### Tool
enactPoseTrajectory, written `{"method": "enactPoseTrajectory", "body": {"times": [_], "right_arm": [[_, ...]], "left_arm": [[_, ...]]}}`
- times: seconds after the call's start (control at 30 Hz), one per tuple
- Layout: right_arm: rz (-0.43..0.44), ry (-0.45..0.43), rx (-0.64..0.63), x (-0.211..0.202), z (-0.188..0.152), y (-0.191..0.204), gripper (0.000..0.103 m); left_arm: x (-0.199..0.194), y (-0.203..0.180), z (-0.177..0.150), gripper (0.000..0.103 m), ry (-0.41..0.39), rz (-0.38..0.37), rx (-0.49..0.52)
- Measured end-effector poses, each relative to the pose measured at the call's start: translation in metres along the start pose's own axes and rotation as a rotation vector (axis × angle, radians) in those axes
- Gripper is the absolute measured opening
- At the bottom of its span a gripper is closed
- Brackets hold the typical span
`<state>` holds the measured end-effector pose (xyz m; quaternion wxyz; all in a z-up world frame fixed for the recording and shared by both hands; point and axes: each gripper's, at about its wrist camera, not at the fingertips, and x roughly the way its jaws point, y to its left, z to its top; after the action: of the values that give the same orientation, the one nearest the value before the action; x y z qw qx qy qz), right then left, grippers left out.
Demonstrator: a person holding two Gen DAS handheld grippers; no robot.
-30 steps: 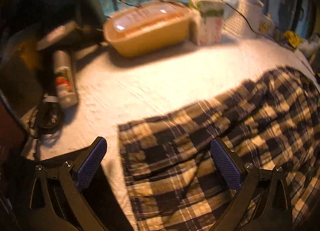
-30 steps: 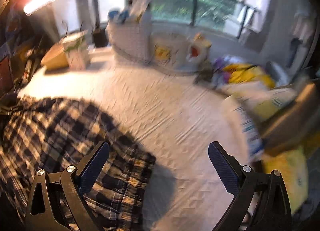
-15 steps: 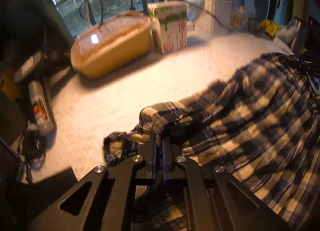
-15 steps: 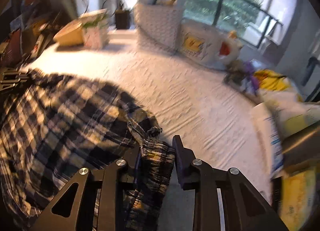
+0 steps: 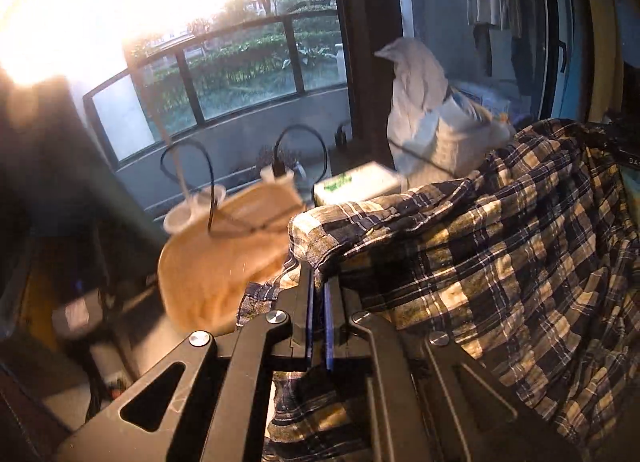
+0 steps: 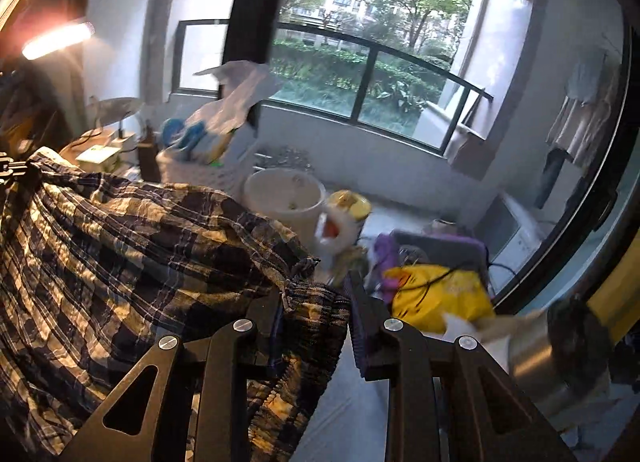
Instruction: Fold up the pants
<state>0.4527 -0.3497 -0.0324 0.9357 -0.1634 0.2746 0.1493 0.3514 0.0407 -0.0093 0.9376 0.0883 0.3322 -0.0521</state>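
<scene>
The plaid pants (image 5: 500, 262), dark blue and tan, hang lifted in the air between my two grippers. My left gripper (image 5: 318, 294) is shut on one corner of the cloth, which bunches over its fingertips. My right gripper (image 6: 316, 314) is shut on the other corner of the pants (image 6: 132, 254), with a thick fold of cloth between its blue pads. The cloth stretches from one gripper across to the other and drapes down below both. The left gripper also shows at the far left edge of the right wrist view (image 6: 10, 172).
A tan tub (image 5: 216, 254) and a green-and-white box (image 5: 356, 182) sit behind the pants on the left. A white basket with bags (image 6: 208, 158), a white bucket (image 6: 288, 198) and a yellow bag (image 6: 440, 294) stand along the window side. The white table top is mostly hidden.
Both grippers, open over the flat pants a second ago, closed on its corners and have lifted the cloth well above the table. Both views now tilt up toward the window.
</scene>
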Motion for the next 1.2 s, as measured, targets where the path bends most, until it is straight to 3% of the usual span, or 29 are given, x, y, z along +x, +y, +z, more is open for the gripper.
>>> {"method": "enactPoseTrajectory", "body": {"times": [0.2, 0.23, 0.27, 0.3, 0.33, 0.37, 0.43, 0.53, 0.67, 0.87, 1.0, 1.2], "right_arm": [[-0.001, 0.072, 0.035, 0.048, -0.001, -0.006, 0.028], [0.004, 0.097, 0.036, 0.057, -0.007, -0.004, 0.028], [0.007, 0.115, 0.048, 0.065, -0.012, -0.003, 0.029], [0.008, 0.132, 0.057, 0.071, -0.017, -0.002, 0.032], [0.003, 0.151, 0.064, 0.078, -0.022, -0.002, 0.039], [-0.003, 0.158, 0.07, 0.08, -0.025, -0.003, 0.055], [-0.001, 0.146, 0.09, 0.075, -0.029, -0.004, 0.073], [-0.008, 0.125, 0.082, 0.056, -0.034, -0.003, 0.074], [0.0, 0.09, 0.063, 0.015, -0.047, 0.001, 0.074], [0.043, 0.097, 0.091, -0.049, -0.108, 0.004, 0.074], [0.079, 0.132, 0.15, -0.074, -0.141, 0.002, 0.074], [0.173, 0.108, 0.145, -0.105, -0.169, 0.025, 0.074]], "left_arm": [[0.031, -0.004, -0.014, 0.011, 0.085, -0.004, -0.014], [0.036, -0.003, -0.018, 0.021, 0.105, -0.012, -0.022], [0.039, -0.001, -0.023, 0.042, 0.127, -0.023, -0.041], [0.039, 0.002, -0.027, 0.053, 0.139, -0.027, -0.06], [0.035, 0.005, -0.033, 0.068, 0.134, -0.033, -0.075], [0.031, 0.006, -0.035, 0.072, 0.127, -0.034, -0.08], [0.015, 0.011, -0.042, 0.072, 0.108, -0.015, -0.084], [-0.009, 0.02, -0.055, 0.072, 0.096, 0.008, -0.126], [-0.049, 0.021, -0.09, 0.073, 0.085, -0.048, -0.225], [-0.092, -0.007, -0.154, 0.078, 0.082, -0.141, -0.278], [-0.103, -0.023, -0.186, 0.081, 0.123, -0.231, -0.327], [-0.108, -0.044, -0.214, 0.081, 0.203, -0.253, -0.347]]}}
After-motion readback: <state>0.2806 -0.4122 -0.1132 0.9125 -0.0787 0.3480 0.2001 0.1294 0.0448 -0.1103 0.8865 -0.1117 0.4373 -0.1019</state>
